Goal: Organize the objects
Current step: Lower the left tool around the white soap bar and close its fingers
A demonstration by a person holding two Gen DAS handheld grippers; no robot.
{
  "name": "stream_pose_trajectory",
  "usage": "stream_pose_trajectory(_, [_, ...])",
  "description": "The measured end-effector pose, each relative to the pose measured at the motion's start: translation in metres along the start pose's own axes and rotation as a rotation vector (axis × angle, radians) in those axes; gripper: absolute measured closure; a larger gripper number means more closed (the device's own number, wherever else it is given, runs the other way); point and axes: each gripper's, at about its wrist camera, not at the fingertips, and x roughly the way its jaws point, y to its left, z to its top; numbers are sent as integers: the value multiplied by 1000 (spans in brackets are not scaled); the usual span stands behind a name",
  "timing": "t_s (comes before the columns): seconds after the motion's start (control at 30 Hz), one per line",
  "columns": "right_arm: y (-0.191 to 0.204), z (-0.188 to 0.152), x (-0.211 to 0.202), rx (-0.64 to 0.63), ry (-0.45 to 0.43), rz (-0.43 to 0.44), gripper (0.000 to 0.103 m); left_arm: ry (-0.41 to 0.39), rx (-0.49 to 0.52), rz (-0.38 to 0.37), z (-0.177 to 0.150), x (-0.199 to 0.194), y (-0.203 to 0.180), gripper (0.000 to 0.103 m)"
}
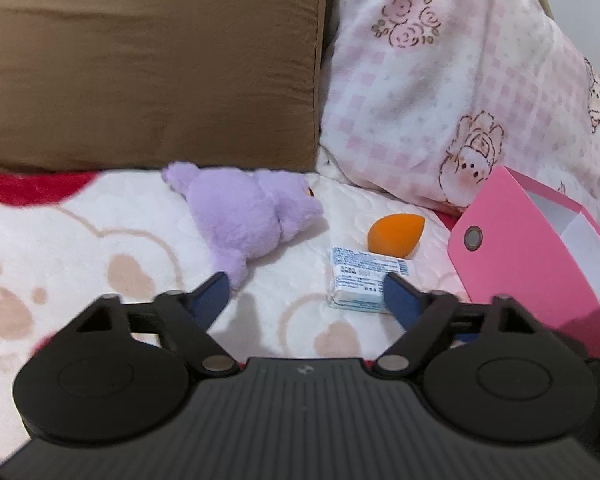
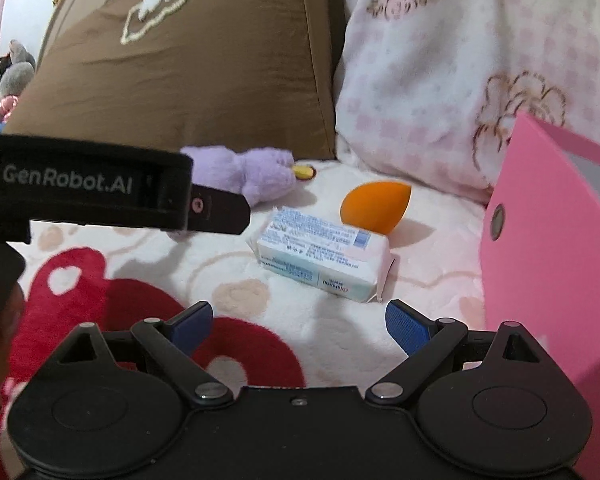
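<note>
We find three loose items on the bed's blanket [image 2: 324, 320], near the open pink box [image 2: 548, 240]: a purple plush toy [image 1: 244, 216], an orange makeup sponge [image 2: 374, 206] and a wrapped tissue pack [image 2: 324, 262]. The left gripper [image 1: 304, 292] stands partly open and empty, just short of the plush. The right gripper [image 2: 300, 320], fingers wide, holds nothing and faces the pack. We judge all three light and compressible. The pack's film looks slippery; grip it across the short sides. The plush is best taken at the body.
</note>
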Motion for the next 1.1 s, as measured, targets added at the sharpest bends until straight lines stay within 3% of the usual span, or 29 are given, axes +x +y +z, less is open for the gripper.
stream_pose_trajectory(0.1, [-3, -4, 12, 4, 30, 5, 8, 3, 2, -29, -2, 12, 2, 38])
stream_pose_trajectory(0.33, [1, 3, 17, -54, 1, -16, 8, 8, 10, -59, -5, 32, 3, 42])
stream_pose_trajectory(0.43, [0, 6, 19, -56, 1, -6, 9, 18, 7, -83, -5, 33, 2, 55])
stream_pose_trajectory(0.5, [0, 6, 20, -57, 2, 4, 9, 30, -32, -148, -2, 33, 4, 64])
stream_pose_trajectory(0.83, [2, 4, 15, -74, 15, 39, 9, 80, 14, -145, 7, 25, -7, 64])
stream_pose_trajectory(1.1, [4, 1, -5, -50, 56, 104, 9, 184, -35, -128, 10, 13, -6, 64])
